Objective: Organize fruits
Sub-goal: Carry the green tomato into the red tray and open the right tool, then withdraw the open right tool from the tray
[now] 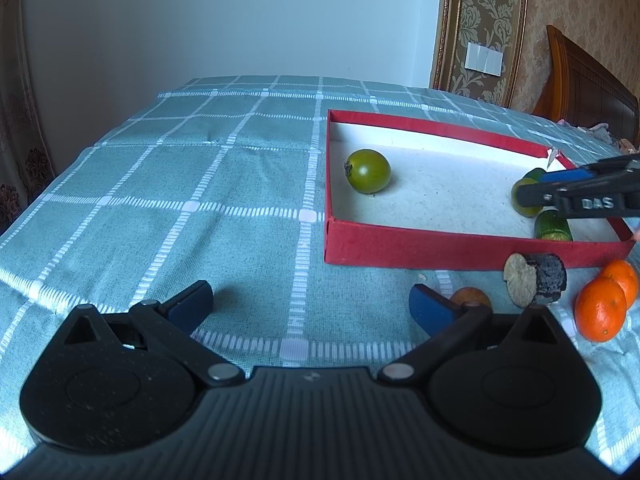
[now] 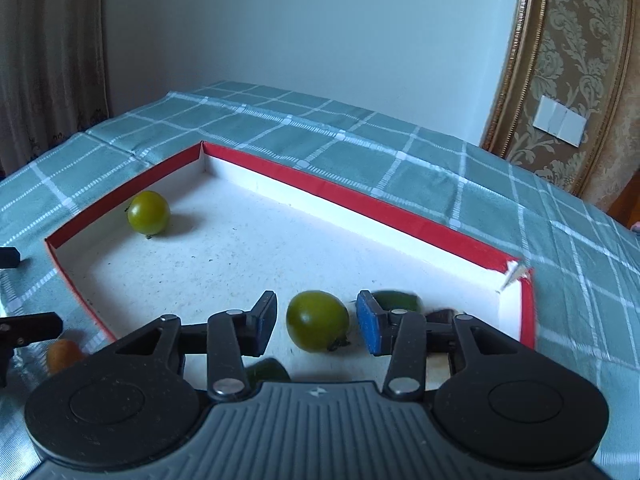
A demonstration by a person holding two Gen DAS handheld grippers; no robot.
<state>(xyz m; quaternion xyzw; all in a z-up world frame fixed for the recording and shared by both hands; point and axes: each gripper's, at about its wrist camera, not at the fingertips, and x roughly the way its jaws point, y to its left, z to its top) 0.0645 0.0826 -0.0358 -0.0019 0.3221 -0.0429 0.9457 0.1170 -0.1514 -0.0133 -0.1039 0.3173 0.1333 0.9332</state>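
Fruits were being gathered into a shallow red box (image 2: 360,200) that lay on a bed spread with a green checked cloth (image 1: 180,184), toward its right side. Its low walls appeared suited to stopping round things from rolling off the soft cloth.

Inside, one green tomato (image 2: 148,212) was seen near the box's far left corner. A second green tomato (image 2: 317,321) rested on the white floor close to the near right corner, between the fingers of the right gripper (image 2: 316,322). Those fingers stood slightly apart with a gap visible on either side of the fruit, so it was judged to have been set down and not clamped. Other green pieces (image 2: 396,300) lay just beside it, partly hidden; what they were could not be told for certain.

Not yet boxed were two oranges (image 1: 604,304) touching each other near the box's near right corner, a small orange fruit (image 1: 470,298) just behind a fingertip, and a dark cut chunk (image 1: 536,284) beside the near wall.

The left gripper (image 1: 312,308) was held above bare cloth in front of the box with its fingers spread wide and nothing between them, probably kept ready for the fruits lying to its right.
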